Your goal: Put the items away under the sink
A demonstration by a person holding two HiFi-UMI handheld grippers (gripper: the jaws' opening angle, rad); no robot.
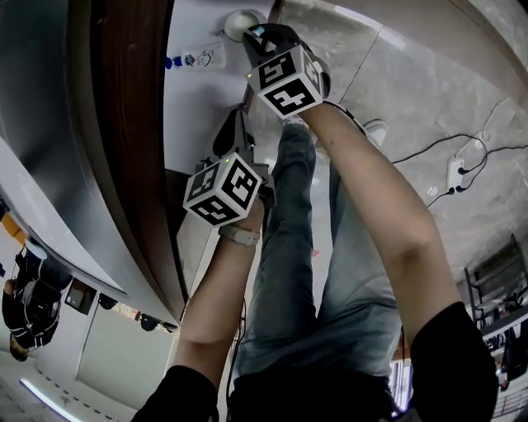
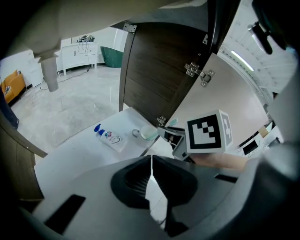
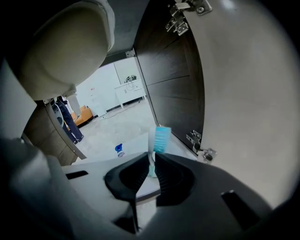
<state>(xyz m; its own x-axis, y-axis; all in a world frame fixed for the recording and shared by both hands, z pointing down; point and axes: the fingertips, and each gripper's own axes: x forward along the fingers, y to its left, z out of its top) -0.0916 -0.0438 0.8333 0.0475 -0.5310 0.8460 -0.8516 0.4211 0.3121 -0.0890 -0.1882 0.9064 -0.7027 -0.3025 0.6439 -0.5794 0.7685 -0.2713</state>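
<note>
My right gripper (image 3: 153, 161) is shut on a toothbrush (image 3: 159, 139) whose white neck and blue bristles stick up above the jaws. In the left gripper view the same gripper (image 2: 165, 132), under its marker cube, reaches over the white cabinet shelf (image 2: 79, 154) beside a pale round cup (image 2: 147, 133). A white pouch with a blue cap (image 2: 108, 137) lies flat on that shelf. My left gripper (image 2: 151, 161) is shut with nothing held, a little behind the right one. From the head view both marker cubes show in front of the open cabinet, the right gripper (image 1: 257, 35) farther in, near the cup (image 1: 239, 21).
The dark brown cabinet door (image 3: 173, 84) stands open, with metal hinges (image 3: 199, 145) on the pale side panel. A sink basin's underside (image 3: 65, 51) hangs above. The person's legs (image 1: 289, 272) stand in front of the cabinet; cables and a power strip (image 1: 456, 171) lie on the floor to the right.
</note>
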